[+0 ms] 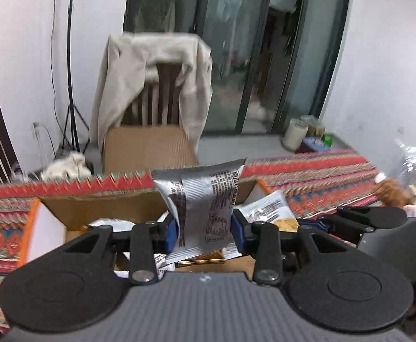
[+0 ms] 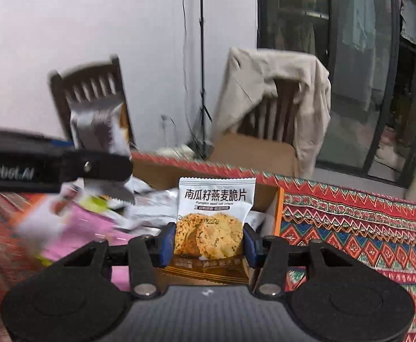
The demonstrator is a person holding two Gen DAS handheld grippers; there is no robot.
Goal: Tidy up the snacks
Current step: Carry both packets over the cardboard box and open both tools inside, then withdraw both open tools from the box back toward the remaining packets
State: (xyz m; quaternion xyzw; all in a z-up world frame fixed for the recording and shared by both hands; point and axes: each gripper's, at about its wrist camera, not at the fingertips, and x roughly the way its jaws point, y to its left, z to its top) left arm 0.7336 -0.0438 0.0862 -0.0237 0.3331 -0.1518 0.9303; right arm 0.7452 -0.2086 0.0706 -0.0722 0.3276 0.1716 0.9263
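My left gripper (image 1: 205, 229) is shut on a silver snack packet (image 1: 205, 199), its printed back facing me, held above an open cardboard box (image 1: 94, 208) of snack packets. My right gripper (image 2: 208, 242) is shut on a white packet of oat crisps (image 2: 215, 216) with cookies pictured on its front, held over the same box (image 2: 276, 208). In the right wrist view the left gripper (image 2: 99, 168) and its silver packet (image 2: 99, 131) show at the left. The right gripper's arm (image 1: 370, 219) shows at the right of the left wrist view.
The box sits on a table with a red patterned cloth (image 2: 350, 228). More packets (image 2: 139, 208) and a pink bag (image 2: 79, 233) lie in the box. Behind stand a chair draped with a beige jacket (image 1: 151, 85), another cardboard box (image 1: 148, 148), a second chair (image 2: 91, 97) and a light stand.
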